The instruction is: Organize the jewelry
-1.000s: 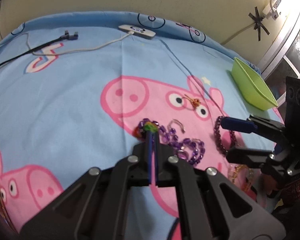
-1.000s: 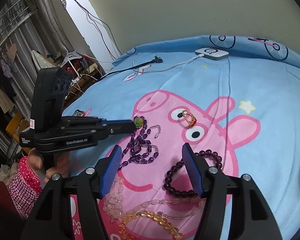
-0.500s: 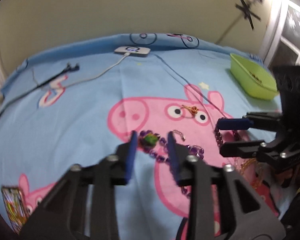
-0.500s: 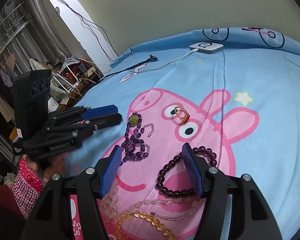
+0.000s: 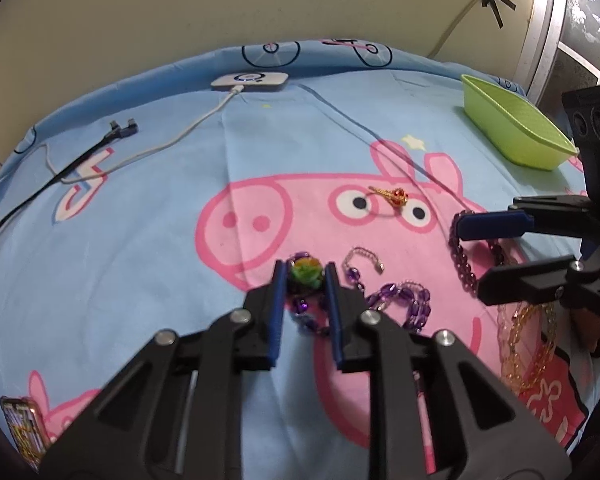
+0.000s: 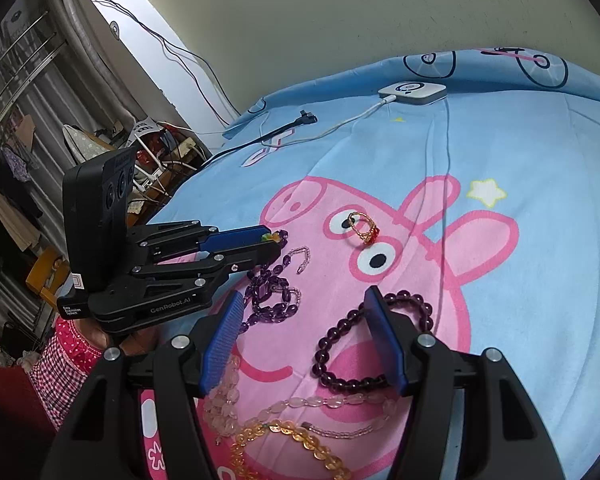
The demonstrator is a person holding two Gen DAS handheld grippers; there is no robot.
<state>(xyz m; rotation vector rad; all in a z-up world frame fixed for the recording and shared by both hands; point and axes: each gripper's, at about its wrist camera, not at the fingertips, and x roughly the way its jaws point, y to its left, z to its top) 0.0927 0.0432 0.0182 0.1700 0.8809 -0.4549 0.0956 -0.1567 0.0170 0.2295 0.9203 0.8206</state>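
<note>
1. Closing in again with the left gripper [image 5: 303, 270], after standing pinched together a second ago and spreading wide half a second ago; now clamping its blue pads on the green bead [image 5: 307, 274] at the end of the purple necklace [image 5: 400, 300].
2. Looking flatter across the bedsheet [image 5: 140, 240] than a second ago, in the left wrist view, with more of the back wall showing.
3. Keeping the right gripper [image 6: 304, 336] where it was, jaws standing apart just as before and gripping nothing, straddling part of the dark bead bracelet [image 6: 332, 336].
4. Lying on the pink pig print, near the snout: the green bead, right at the left fingertips.
5. Trailing from that bead back between the left fingers, then off to the right in the left wrist view, ending in a bunched heap of loops; long axis running roughly from bead to heap, silver clasp chain [image 5: 364, 254] curling just beside the bead.
6. Resting apart on the pig's eye: the gold ring [image 5: 396, 197], red stone pointing right.
7. Sitting well away at the sheet's far right edge: the green tray [image 5: 512, 132].
8. Lying below the bracelet in the right wrist view: a pale pink strand [image 6: 320, 402] and an amber strand [image 6: 300, 440].
</note>
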